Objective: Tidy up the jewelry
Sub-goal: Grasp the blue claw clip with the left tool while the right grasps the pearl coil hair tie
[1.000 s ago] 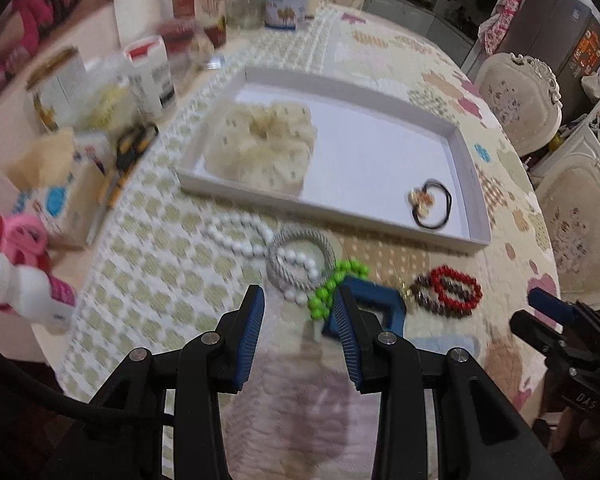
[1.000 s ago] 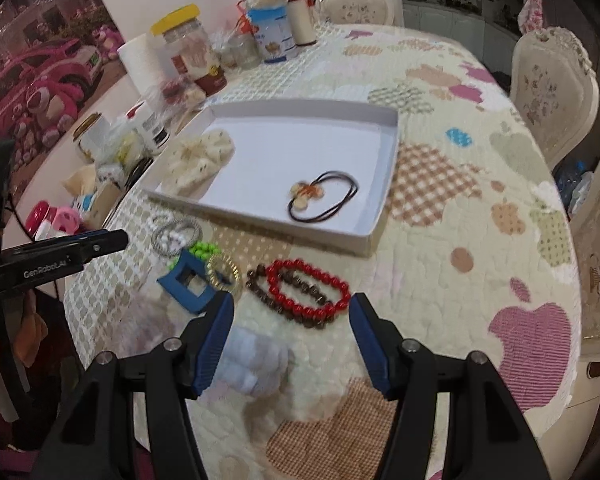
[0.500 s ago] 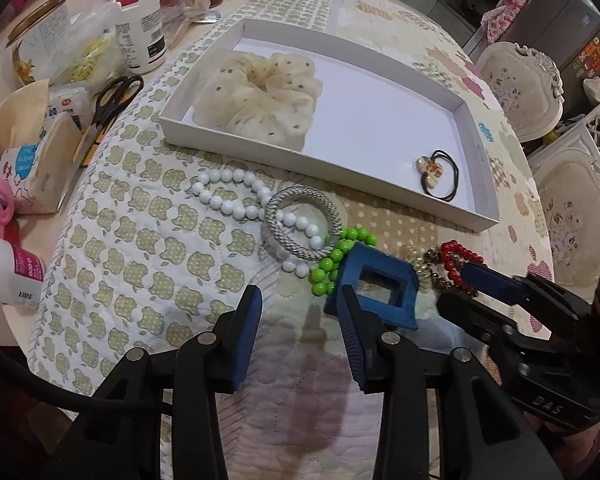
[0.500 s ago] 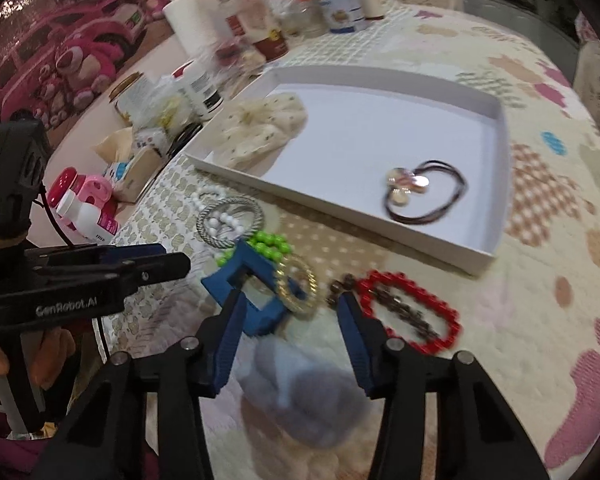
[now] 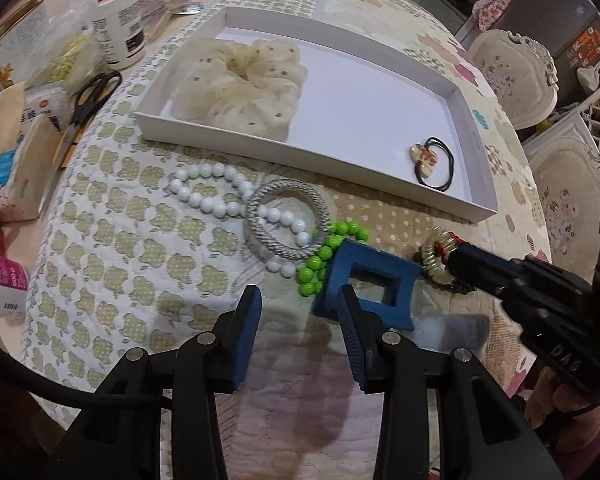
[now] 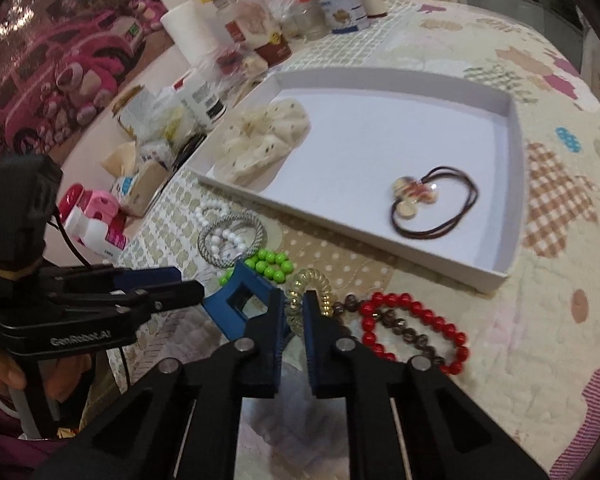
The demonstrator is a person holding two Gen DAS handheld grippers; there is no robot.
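Because our right gripper [image 6: 294, 312] has its jaws squeezed narrow on the clear gold spiral hair tie [image 6: 306, 294], a lift could drag the dark brown bead bracelet [image 6: 400, 322] touching it, or the springy coil could slip out. Our left gripper [image 5: 298, 320] waits with jaws wide beside the blue square hair clip [image 5: 374, 284]. Over the low near wall of the white cardboard tray [image 6: 380, 240], we see bare floor between the cream scrunchie [image 6: 266, 136] and the brown hair elastic [image 6: 436, 204].

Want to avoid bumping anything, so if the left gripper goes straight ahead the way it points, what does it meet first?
Likely the green bead bracelet, just ahead of the left gripper. The blue square clip sits at its right finger. Depth is uncertain.
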